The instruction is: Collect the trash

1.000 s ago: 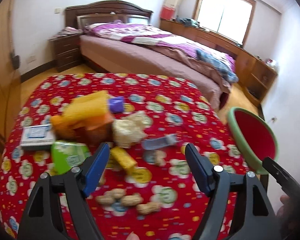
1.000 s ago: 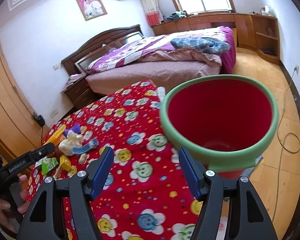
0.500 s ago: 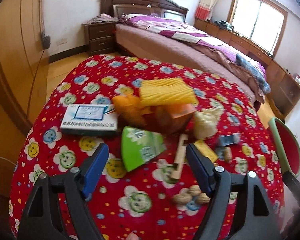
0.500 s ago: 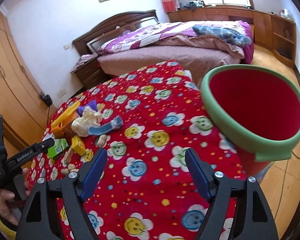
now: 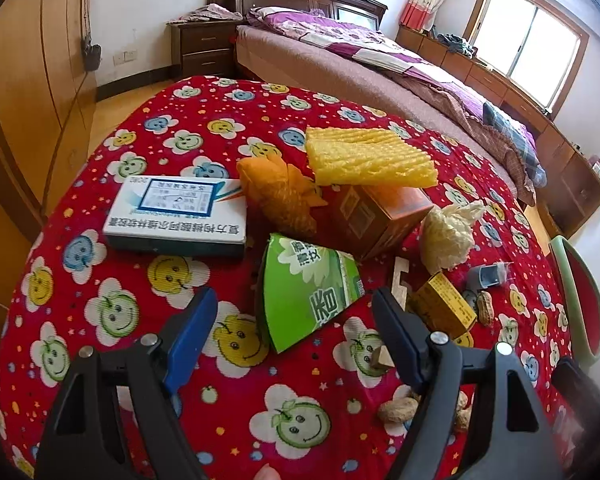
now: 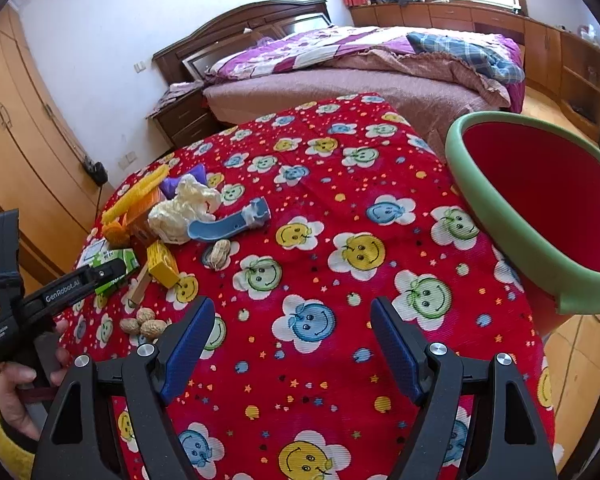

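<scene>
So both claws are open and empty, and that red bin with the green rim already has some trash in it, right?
Not quite. The red bin looks empty: the right wrist view shows only bare red inside. The rest holds: the left claw and right claw are open and empty.

Bright daylight from window [image 5: 528, 46], sharp focus, fisheye-warped edges

Each claw [image 5: 294, 336] [image 6: 292, 336] has black plastic arms with triangular cut-outs, silver screws at the pivots and ribbed blue pads [image 6: 188, 344]. The left claw [image 6: 100, 274] carries white "GenRobot.AI" lettering on its side. The hand [image 6: 16, 392] wears a yellow cuff [image 6: 8, 446].
</scene>
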{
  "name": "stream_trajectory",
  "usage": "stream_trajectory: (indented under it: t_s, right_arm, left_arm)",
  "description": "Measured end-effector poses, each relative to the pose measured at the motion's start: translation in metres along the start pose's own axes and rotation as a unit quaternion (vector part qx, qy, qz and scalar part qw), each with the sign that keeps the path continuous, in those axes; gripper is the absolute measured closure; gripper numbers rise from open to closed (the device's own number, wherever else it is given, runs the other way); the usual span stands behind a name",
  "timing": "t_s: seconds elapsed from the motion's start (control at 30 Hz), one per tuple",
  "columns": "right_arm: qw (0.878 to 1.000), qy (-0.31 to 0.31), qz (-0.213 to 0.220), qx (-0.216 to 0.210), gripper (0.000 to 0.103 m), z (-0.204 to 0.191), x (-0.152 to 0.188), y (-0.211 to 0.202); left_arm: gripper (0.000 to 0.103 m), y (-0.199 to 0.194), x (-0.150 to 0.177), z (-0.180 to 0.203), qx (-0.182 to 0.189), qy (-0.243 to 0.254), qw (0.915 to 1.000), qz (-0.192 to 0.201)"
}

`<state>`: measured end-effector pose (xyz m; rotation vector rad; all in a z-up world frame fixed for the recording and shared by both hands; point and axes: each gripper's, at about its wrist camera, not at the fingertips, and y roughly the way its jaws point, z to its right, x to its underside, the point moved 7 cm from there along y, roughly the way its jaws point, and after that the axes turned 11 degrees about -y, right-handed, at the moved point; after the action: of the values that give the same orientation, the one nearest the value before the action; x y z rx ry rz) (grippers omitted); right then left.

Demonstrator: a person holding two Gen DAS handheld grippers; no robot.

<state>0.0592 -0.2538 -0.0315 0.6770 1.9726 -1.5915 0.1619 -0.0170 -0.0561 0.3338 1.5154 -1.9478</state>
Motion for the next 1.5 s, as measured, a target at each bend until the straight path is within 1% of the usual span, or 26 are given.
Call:
stream_trajectory:
  t_s: [0.3,0.47,0.53,0.63,0.7,0.73,0.8,0.83,0.9,0.93,1.07,1.1,1.27,1.5]
  right_arm:
    - [1.000,0.005,-0.011,0.002,0.022,-0.001,0.005,0.006]
    - [1.000,0.006,-0.016,0.002,0.022,-0.003,0.008,0.009]
    - [1.000,0.006,-0.017,0.000,0.022,-0.005,0.009,0.011]
    - [1.000,0.005,-0.020,-0.003,0.022,-0.008,0.010,0.013]
    - [1.000,0.004,-0.020,-0.003,0.022,-0.009,0.010,0.013]
    - [1.000,0.003,-0.019,-0.004,0.022,-0.010,0.010,0.013]
    - [1.000,0.002,-0.019,-0.004,0.022,-0.011,0.010,0.012]
    - [1.000,0.002,-0.018,-0.004,0.022,-0.011,0.009,0.011]
    - [1.000,0.001,-0.017,-0.004,0.022,-0.012,0.009,0.010]
    - [1.000,0.000,-0.016,-0.004,0.022,-0.013,0.008,0.010]
    - [1.000,-0.009,-0.015,-0.006,0.022,-0.019,0.004,0.010]
    - [1.000,-0.011,-0.015,-0.008,0.022,-0.021,0.003,0.011]
    - [0.999,-0.026,-0.013,-0.022,0.022,-0.037,-0.004,0.013]
    - [0.997,-0.050,-0.014,-0.059,0.022,-0.069,-0.019,0.024]
  left_arm:
    - [0.024,0.012,0.002,0.004,-0.002,0.023,0.9997,0.002]
    - [0.025,0.014,-0.001,0.002,0.001,0.014,0.9999,0.006]
    - [0.030,0.015,-0.002,0.003,0.002,0.014,0.9999,0.006]
    - [0.043,0.015,-0.002,0.005,0.000,0.020,0.9998,0.009]
    - [0.058,0.014,0.000,0.008,0.011,0.027,0.9996,0.008]
    - [0.060,0.013,0.001,0.010,0.014,0.028,0.9995,0.008]
    - [0.071,0.011,0.002,0.012,0.023,0.030,0.9993,0.007]
    - [0.073,0.009,0.003,0.012,0.028,0.029,0.9992,0.007]
    - [0.082,0.003,0.003,0.013,0.042,0.025,0.9988,0.009]
    - [0.084,0.000,0.003,0.014,0.049,0.024,0.9984,0.011]
    - [0.097,-0.010,0.003,0.015,0.068,0.026,0.9972,0.016]
    - [0.099,-0.013,0.004,0.016,0.074,0.028,0.9967,0.016]
    - [0.099,-0.030,0.004,0.014,0.088,0.029,0.9953,0.027]
    - [0.099,-0.052,-0.003,-0.005,0.088,0.015,0.9948,0.049]
